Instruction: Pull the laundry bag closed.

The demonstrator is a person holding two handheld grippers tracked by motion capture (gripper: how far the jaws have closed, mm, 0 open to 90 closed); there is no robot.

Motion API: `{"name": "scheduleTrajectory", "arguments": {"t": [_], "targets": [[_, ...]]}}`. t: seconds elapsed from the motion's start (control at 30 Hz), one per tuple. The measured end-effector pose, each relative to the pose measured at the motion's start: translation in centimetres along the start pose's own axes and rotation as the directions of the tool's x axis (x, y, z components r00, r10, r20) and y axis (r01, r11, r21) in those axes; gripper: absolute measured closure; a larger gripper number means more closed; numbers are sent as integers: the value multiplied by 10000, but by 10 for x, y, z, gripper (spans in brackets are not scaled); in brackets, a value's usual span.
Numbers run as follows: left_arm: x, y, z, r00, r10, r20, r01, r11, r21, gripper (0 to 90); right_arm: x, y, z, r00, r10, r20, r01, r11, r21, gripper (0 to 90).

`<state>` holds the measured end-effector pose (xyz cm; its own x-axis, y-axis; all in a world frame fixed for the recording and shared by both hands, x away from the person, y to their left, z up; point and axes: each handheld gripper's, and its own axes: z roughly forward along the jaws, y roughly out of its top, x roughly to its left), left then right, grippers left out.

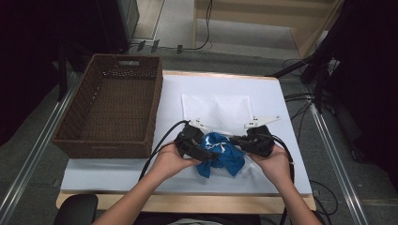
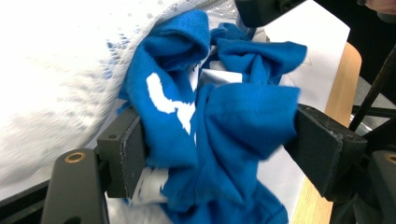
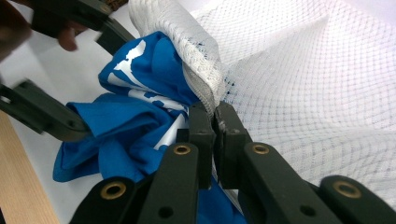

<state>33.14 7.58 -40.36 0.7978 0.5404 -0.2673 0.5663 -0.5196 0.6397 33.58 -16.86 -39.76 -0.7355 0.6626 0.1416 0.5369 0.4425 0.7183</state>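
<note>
A table (image 1: 117, 176) covered with a white sheet fills the high view, seen from above the person's side. At its left end sits a large brown wicker basket (image 1: 110, 110), with nothing visible inside it. Near the middle of the table lies a white mesh laundry bag (image 1: 218, 110), flat at its far end and gathered up at the near end. At that near end, between the person's two hands, is a crumpled blue cloth with white markings (image 1: 220, 154), partly tucked into the bag's mouth and partly spilling onto the table toward the near edge. The right gripper (image 3: 215, 123) has its fingers pressed tightly together on the hemmed edge of the mesh bag, holding the opening up over the cloth. The left gripper (image 2: 219, 149) has its fingers spread wide on either side of the bunched blue cloth; the fabric sits between them and brushes the pads, but they do not look to be squeezing it. The likely risk from here is that the loose cloth slides back out of the bag, since much of it lies outside the opening and nothing grips it. The thin mesh hem could also slip from the right gripper's narrow pinch if the cloth is pushed hard against it, letting the mouth of the bag collapse.
</note>
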Motion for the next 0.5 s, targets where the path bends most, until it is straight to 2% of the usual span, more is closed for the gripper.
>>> {"name": "scheduleTrajectory", "arguments": {"t": [0.37,0.5], "targets": [[0,-24,-22,10000,-65,8,65,9991,-422,241,0,0,0,10000,4,22,-4,10000,1,881],[3,-36,-19,9995,-315,69,318,9980,-554,242,0,0,0,10000,-4,2,4,10000,-1,881]]}}
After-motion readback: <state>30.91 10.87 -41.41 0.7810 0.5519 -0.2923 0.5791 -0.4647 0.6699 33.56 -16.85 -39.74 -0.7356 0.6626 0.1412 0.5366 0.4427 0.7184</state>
